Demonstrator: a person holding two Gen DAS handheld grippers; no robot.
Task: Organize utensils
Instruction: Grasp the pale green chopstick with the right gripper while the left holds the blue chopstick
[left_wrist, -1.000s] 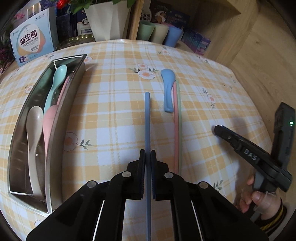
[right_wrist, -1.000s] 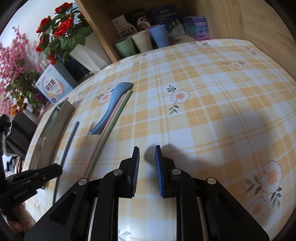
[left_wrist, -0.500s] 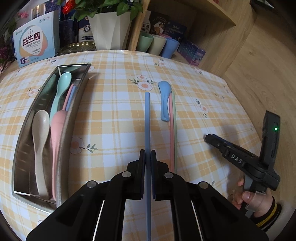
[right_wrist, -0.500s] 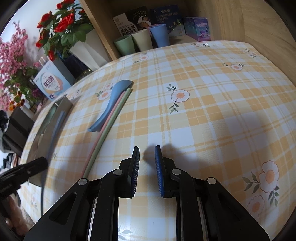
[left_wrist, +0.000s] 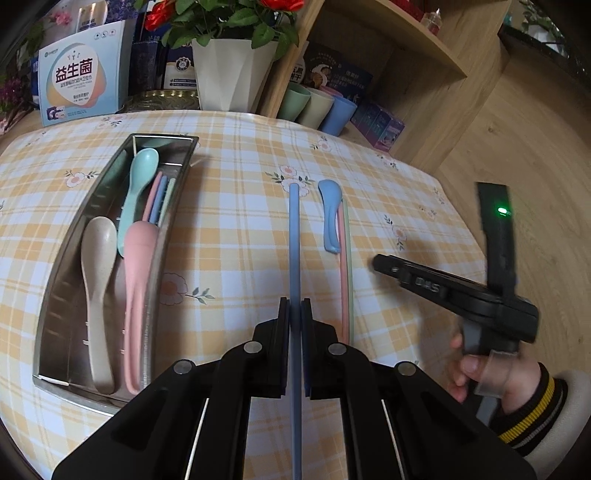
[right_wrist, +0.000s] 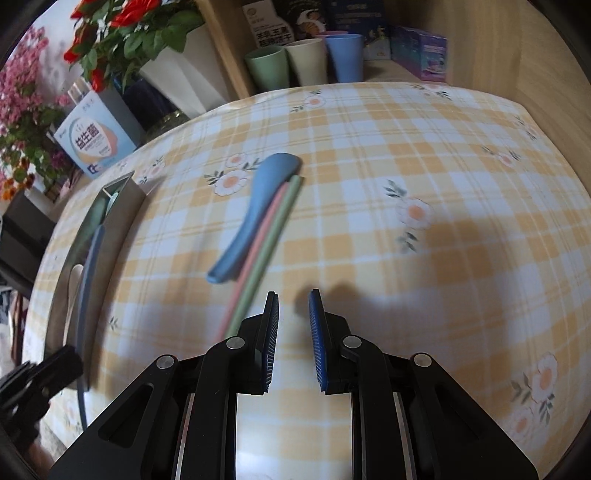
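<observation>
Chopsticks and spoons are being sorted into the steel tray on the checked cloth. The left claw is gripping a blue chopstick between its closed pads, holding it near one end so that the long part is pointing forward, away from the camera, above the cloth. In the right wrist view this chopstick is appearing over the tray, so I judge it is being carried there. The tray is already holding a beige spoon, a pink spoon, a mint spoon and some chopsticks, all lying along its length, probably because the narrow tray is accepting long things only in that direction. A blue spoon, a pink chopstick and a green chopstick are lying together on the cloth, touching side by side, well apart from the tray. The right claw is hovering just beside their near ends with its jaws a little apart and nothing between them; it is likely getting ready for the next pick. The held chopstick is thin and smooth, so it may be swinging in the pads if it is lowered too fast.
</observation>
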